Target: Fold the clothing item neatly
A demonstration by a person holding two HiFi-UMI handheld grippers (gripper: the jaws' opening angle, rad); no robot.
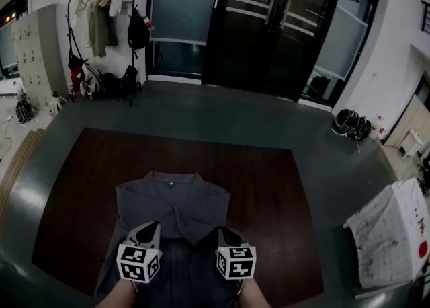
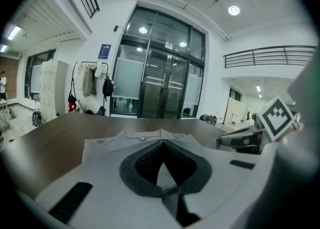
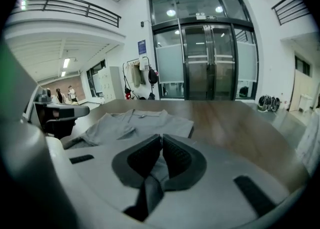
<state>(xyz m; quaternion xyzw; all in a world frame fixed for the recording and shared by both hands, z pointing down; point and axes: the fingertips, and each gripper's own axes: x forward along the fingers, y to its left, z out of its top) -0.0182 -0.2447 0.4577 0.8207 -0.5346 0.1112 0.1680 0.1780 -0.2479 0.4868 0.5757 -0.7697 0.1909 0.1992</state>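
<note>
Glass doors (image 1: 269, 24) close off the far side of the room, with a coat rack (image 1: 101, 17) full of clothes to their left, and grey floor (image 1: 201, 108) runs between them and me. Close in front of me stands the dark brown table (image 1: 269, 185). The grey shirt (image 1: 176, 199) lies on the table's near half, a little left of its middle, with its buttoned collar pointing away from me and its far part flat on the wood. Folds lie across its front, so it looks narrow. Its near edge comes right up to my hands.

My left fingers (image 2: 147, 162) are pressed together on that near edge, and a wedge of grey cloth shows between the pads and runs down out of them. My right fingers (image 3: 145, 158) are closed the same way on the same edge, just to the right, with a strip of cloth pinched between them and hanging below. Both pairs point across the table toward the collar, tilted a little downward, side by side and near each other.
</note>
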